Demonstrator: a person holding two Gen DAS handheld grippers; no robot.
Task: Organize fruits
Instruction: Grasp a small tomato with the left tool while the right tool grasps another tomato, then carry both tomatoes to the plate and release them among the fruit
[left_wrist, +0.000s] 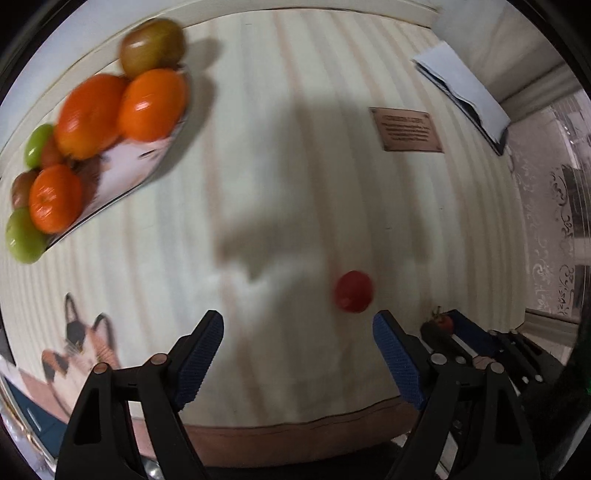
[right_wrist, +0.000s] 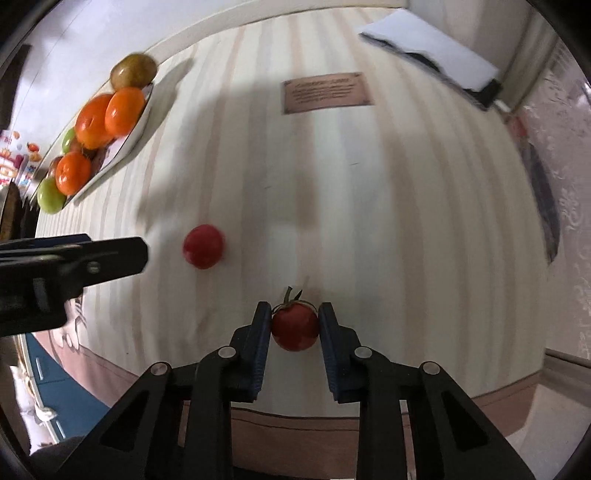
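stemmed tomato (right_wrist: 294, 326): red, green stalk up, pinched between right hand-held gripper (right_wrist: 293, 325) pads, on tabletop (right_wrist: 406, 221)
loose tomato (right_wrist: 203, 246): red, round, alone on tabletop
plate (right_wrist: 127, 142): heaped oranges, green fruits

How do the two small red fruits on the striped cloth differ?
The red fruit with a green stem is clamped between the right tongs; the stemless red fruit lies free on the cloth, outside the open left tongs. The stemless one looks lighter red. Both are small and round.
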